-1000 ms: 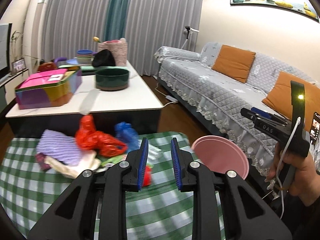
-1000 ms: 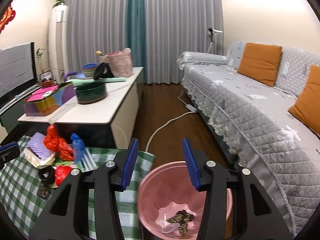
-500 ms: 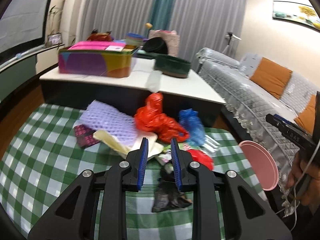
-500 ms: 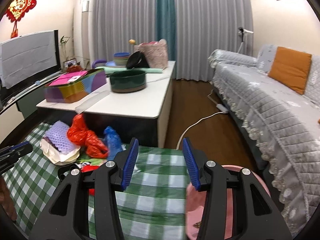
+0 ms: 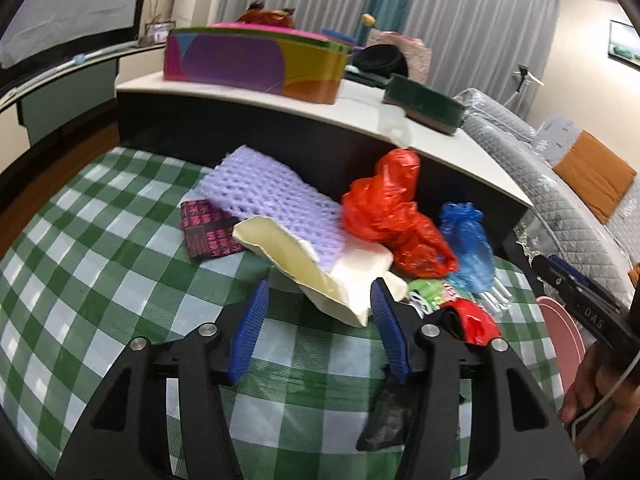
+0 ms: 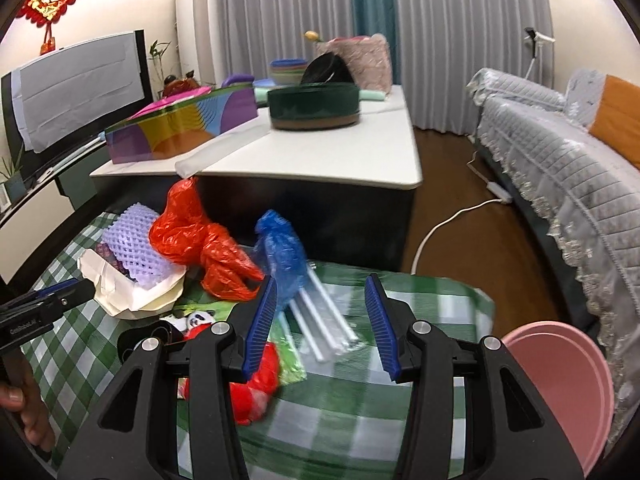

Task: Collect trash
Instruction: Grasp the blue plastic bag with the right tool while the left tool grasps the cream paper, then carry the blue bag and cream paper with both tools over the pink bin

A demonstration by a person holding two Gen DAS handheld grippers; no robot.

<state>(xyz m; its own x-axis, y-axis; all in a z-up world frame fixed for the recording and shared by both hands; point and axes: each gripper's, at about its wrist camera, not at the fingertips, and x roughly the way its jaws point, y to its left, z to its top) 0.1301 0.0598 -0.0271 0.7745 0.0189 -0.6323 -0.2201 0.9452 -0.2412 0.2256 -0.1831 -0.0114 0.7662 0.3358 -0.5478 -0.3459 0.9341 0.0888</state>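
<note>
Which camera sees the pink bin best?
The right wrist view: the pink bin shows its round rim and wall at lower right, beside the checked cloth. The left wrist view catches only a thin pink edge behind the other gripper.

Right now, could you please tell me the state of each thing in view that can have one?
left gripper: jaws opening, nothing gripped, cream box corner between them
right gripper: open, empty
cream box: lid open, purple foam net lying in it
red bag: crumpled
blue bag: crumpled
pink bin: upright, open-topped
</note>
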